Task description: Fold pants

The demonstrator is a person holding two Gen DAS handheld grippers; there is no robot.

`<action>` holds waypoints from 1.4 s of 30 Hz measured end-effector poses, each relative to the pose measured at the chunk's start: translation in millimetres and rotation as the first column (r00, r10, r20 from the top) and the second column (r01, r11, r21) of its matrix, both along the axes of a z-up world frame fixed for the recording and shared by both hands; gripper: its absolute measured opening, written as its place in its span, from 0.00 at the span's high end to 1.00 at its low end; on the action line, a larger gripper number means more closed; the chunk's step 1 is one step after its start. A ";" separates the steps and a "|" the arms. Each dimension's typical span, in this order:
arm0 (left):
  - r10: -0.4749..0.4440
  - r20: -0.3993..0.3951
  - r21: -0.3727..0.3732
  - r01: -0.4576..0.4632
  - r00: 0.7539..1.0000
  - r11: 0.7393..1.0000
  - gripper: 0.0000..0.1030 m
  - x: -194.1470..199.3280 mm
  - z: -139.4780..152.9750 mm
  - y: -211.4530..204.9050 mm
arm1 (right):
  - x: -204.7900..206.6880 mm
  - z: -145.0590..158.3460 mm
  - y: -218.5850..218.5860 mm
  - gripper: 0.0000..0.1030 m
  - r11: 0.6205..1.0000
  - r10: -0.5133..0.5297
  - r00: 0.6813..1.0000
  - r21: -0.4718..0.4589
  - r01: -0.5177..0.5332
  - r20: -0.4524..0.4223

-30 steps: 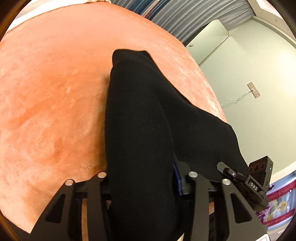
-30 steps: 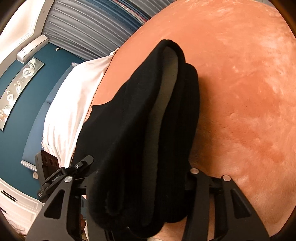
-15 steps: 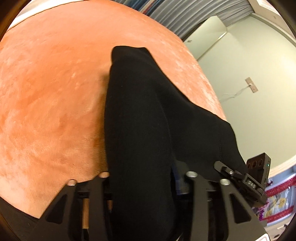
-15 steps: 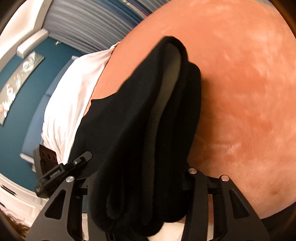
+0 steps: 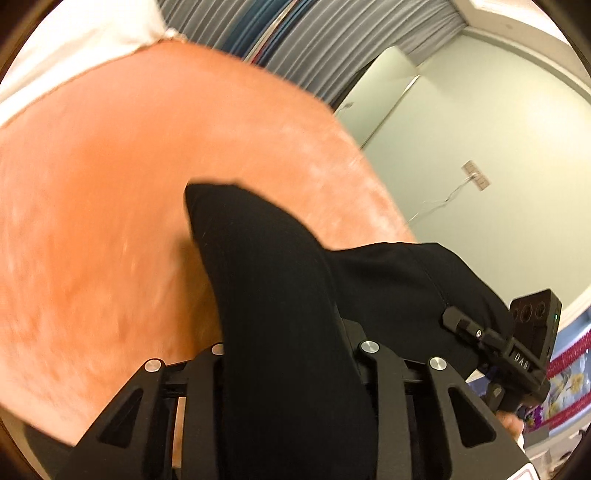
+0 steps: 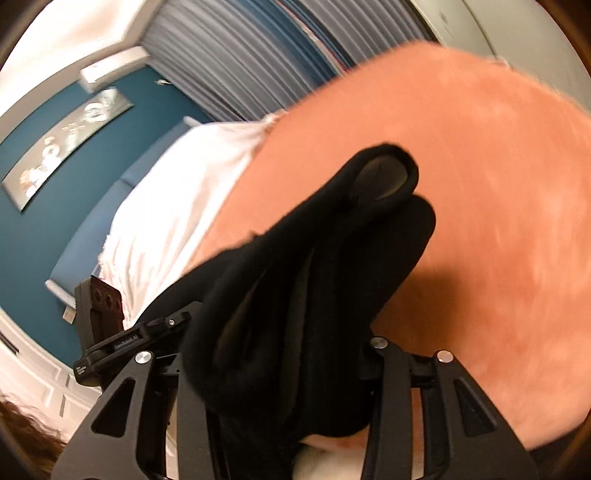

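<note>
Above an orange plush blanket, black pants bunched and lifted between two handheld grippers. Left gripper clamped on a thick roll of the dark cloth, fingers buried under the fabric, fingertips hidden. Right gripper likewise closed on the pants, with folded layers draped over and past its black frame.

From the left wrist: smooth outer face of the garment tapering to a point over the blanket, then stretching rightward to the other gripper's camera block. Also a pale green wall with a socket and trailing cable, a leaning white panel, grey curtains.

From the right wrist: a different side of the bundle, with the rounded folded end showing a greyish inner lining. Beyond it, white bedding next to the blanket, a teal wall with a framed picture, a wall-mounted air conditioner, and brown hair at the lower left edge. Both views motion-blurred.
</note>
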State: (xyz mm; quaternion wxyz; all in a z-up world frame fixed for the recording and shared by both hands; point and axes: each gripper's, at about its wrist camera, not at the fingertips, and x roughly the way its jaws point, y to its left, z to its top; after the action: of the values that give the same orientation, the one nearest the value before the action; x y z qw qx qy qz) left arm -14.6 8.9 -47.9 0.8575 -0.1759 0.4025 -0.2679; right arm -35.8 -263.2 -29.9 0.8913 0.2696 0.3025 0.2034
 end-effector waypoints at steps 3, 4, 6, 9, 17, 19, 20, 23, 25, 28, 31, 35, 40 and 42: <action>-0.013 0.130 0.013 0.012 0.991 1.000 0.73 15.5 46.4 -4.1 | 22.3 41.3 -4.6 0.63 1.000 0.021 0.995 -0.022 -0.019 0.096; -0.014 0.166 0.025 0.010 0.986 1.000 0.73 20.0 58.7 -5.9 | 35.7 56.8 -7.6 0.63 1.000 0.027 0.991 -0.018 -0.025 0.132; -0.018 0.260 0.049 0.005 0.965 0.999 0.73 36.6 90.5 -10.1 | 58.4 77.7 -11.9 0.63 0.999 0.033 0.981 -0.014 -0.031 0.189; -0.008 0.355 0.068 -0.017 0.935 0.998 0.73 73.6 123.3 -18.7 | 104.1 99.8 -20.2 0.63 1.000 0.021 0.969 0.002 -0.022 0.247; 0.036 0.383 0.060 -0.064 0.923 0.996 0.73 203.6 113.1 -53.1 | 244.9 82.3 -41.1 0.63 1.000 -0.012 0.965 0.000 0.012 0.264; 0.047 0.367 0.065 -0.076 0.929 0.995 0.73 238.5 89.1 -60.4 | 275.3 63.2 -42.6 0.63 1.000 -0.018 0.970 -0.005 0.020 0.241; 0.049 0.354 0.072 -0.079 0.934 0.994 0.73 254.1 74.9 -64.0 | 292.5 47.5 -45.9 0.63 1.000 -0.023 0.976 -0.002 0.024 0.218; 0.051 0.293 0.105 -0.085 0.955 0.991 0.72 288.4 30.8 -67.0 | 332.1 -9.2 -56.0 0.63 0.999 -0.033 0.992 0.010 0.032 0.121; 0.054 0.232 0.128 -0.086 0.971 0.988 0.72 303.5 0.6 -66.5 | 348.4 -45.0 -62.3 0.62 0.999 -0.039 0.998 0.018 0.038 0.044; 0.084 0.095 0.166 -0.099 0.992 0.981 0.68 322.9 -53.1 -66.8 | 364.0 -106.2 -65.3 0.54 0.999 -0.041 0.994 0.020 0.043 -0.103; 0.156 0.080 0.227 -0.170 0.985 0.959 0.19 318.6 -78.6 -56.8 | 362.4 -120.0 -75.4 0.44 0.995 -0.036 0.990 0.084 0.048 -0.138; 0.196 -0.030 0.176 -0.188 0.980 0.966 0.10 313.4 -81.3 -26.4 | 341.2 -111.1 -102.5 0.35 0.988 -0.100 0.977 0.094 0.120 -0.189; 0.326 0.064 0.298 -0.330 0.943 0.896 0.12 266.0 -39.9 27.4 | 248.4 -66.5 -152.7 0.40 0.936 -0.350 0.933 -0.005 0.351 -0.082; 0.378 0.182 0.328 -0.418 0.908 0.847 0.12 246.2 -8.1 38.6 | 239.6 -34.3 -139.2 0.60 0.943 -0.320 0.947 -0.092 0.319 0.001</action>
State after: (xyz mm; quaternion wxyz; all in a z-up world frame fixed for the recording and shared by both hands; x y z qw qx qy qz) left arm 231.6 47.5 -56.1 0.9326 -0.0807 0.3514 -0.0153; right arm 203.8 -402.4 -64.2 0.9218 0.2754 0.2698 0.0402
